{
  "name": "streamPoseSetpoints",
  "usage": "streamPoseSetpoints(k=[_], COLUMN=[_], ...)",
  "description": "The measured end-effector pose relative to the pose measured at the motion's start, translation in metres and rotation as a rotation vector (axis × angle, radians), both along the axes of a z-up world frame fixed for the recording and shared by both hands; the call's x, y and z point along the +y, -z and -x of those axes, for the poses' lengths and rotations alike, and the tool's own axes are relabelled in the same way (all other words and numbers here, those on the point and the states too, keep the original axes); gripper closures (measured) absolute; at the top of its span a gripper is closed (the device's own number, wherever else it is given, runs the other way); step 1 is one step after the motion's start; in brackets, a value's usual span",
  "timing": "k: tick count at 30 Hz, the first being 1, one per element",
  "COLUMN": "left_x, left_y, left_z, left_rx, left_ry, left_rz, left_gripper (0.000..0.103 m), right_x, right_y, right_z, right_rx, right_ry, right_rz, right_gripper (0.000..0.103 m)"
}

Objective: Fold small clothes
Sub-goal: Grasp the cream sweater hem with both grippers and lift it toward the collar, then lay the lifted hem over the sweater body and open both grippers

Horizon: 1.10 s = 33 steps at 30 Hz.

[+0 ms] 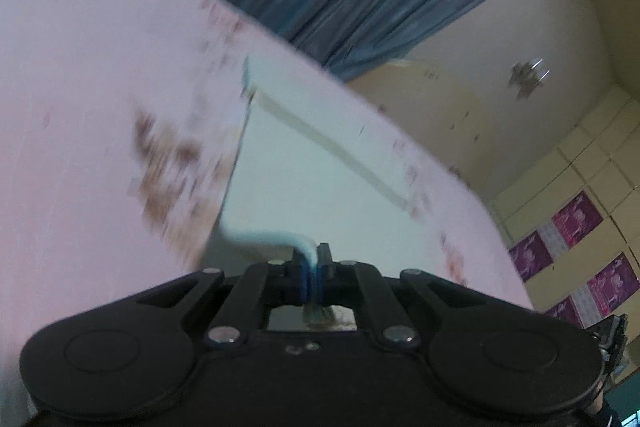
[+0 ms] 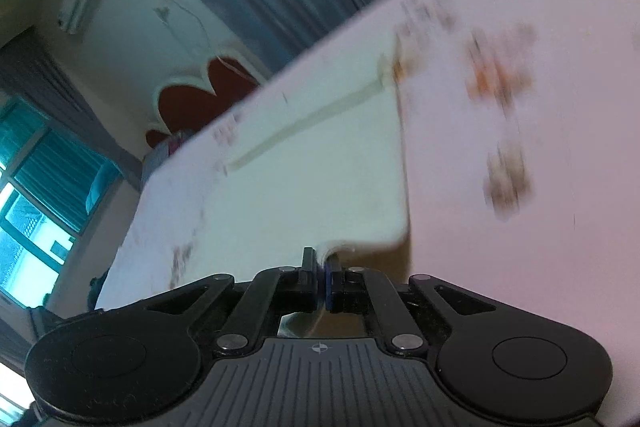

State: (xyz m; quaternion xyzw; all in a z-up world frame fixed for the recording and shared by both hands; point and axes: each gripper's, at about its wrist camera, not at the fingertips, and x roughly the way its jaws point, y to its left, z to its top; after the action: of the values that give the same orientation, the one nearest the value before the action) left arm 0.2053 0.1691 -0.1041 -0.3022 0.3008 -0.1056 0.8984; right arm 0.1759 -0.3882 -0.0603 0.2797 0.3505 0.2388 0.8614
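we have the left claw (image 1: 311, 259) pinched tight on the near hem of a pale garment (image 1: 320, 163), and a bunched roll of that cloth curls up and over the pads, with a little of it poking out behind them. the right claw (image 2: 322, 267) is likewise closed on the same garment (image 2: 320, 167), its edge caught between the pads with a small lip of fabric rising just ahead of them. from each claw the cloth runs straight forward and away, spread over a pink bed sheet (image 1: 80, 107) with blurred brownish prints; a long seam or band crosses the far part of the garment (image 1: 332, 147), well ahead of both claws. in the left view the garment's side edge runs off forward on the claw's left; in the right view it runs off forward on the claw's right, so we judge that the two claws hold the two ends of the near hem and the long axis of the piece lies ahead of us. neither claw looks nearer than the other. we judge the next move turns on carrying this near hem forward toward that far band, both claws level so the fold lands square. the pictures are blurred, so we cannot tell how much of the hem has left the bed.
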Motion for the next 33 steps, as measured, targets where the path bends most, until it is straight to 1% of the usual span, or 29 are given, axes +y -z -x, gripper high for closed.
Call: streamPoseSetpoints(k=[2,5,9,11,14,17,20,22,24,26,28,29,30,31,32,33], left_x=[-0.002,-0.005,0.000,0.002,0.005,0.007,0.012,0.014,0.016,0.016,0.015,0.016,0.017,0.019,0.020,0.021], left_y=[-0.020,-0.040,-0.053,-0.054,-0.044,-0.025,-0.005,0.011,0.027,0.037,0.044,0.046,0.048,0.050,0.050,0.051], left_z=[-0.018,-0.053,-0.120,-0.154,-0.207,-0.264,-0.309,-0.334,-0.355,-0.368,-0.379,-0.382,-0.385,-0.388,-0.389,-0.391], left_rx=[-0.060,-0.112,-0.126,-0.115,-0.072,-0.019,0.037,0.076,0.114,0.129,0.125,0.111,0.096,0.081,0.066,0.052], left_ry=[-0.012,-0.019,-0.011,0.000,0.003,0.013,0.029,0.035,0.041,0.065,0.091,0.101,0.106,0.104,0.103,0.096], left_rz=[-0.029,-0.054,-0.077,-0.087,-0.092,-0.095,-0.101,-0.110,-0.105,-0.093,-0.086,-0.075,-0.056,-0.035,-0.016,-0.006], left_gripper=[0.099,0.099,0.099,0.099,0.099,0.099,0.099,0.099,0.099,0.099,0.098,0.097,0.089,0.084,0.072,0.057], right_x=[0.003,0.011,0.010,0.011,0.017,0.023,0.024,0.023,0.022,0.024,0.026,0.026,0.026,0.026,0.026,0.028], right_y=[-0.019,-0.041,-0.055,-0.053,-0.042,-0.023,0.000,0.020,0.037,0.049,0.058,0.063,0.066,0.067,0.068,0.066], right_z=[-0.014,-0.045,-0.104,-0.136,-0.189,-0.240,-0.284,-0.312,-0.330,-0.345,-0.357,-0.362,-0.367,-0.370,-0.373,-0.375], right_rx=[-0.056,-0.113,-0.136,-0.129,-0.079,-0.020,0.041,0.089,0.126,0.151,0.170,0.178,0.178,0.168,0.146,0.134], right_ry=[0.013,0.033,0.064,0.085,0.117,0.138,0.159,0.175,0.189,0.195,0.199,0.199,0.192,0.190,0.189,0.194], right_rz=[0.017,0.043,0.043,0.041,0.036,0.036,0.030,0.008,0.002,0.007,0.015,0.011,0.007,0.008,0.010,0.018], right_gripper=[0.101,0.101,0.101,0.101,0.101,0.101,0.101,0.101,0.101,0.101,0.100,0.100,0.100,0.100,0.100,0.100])
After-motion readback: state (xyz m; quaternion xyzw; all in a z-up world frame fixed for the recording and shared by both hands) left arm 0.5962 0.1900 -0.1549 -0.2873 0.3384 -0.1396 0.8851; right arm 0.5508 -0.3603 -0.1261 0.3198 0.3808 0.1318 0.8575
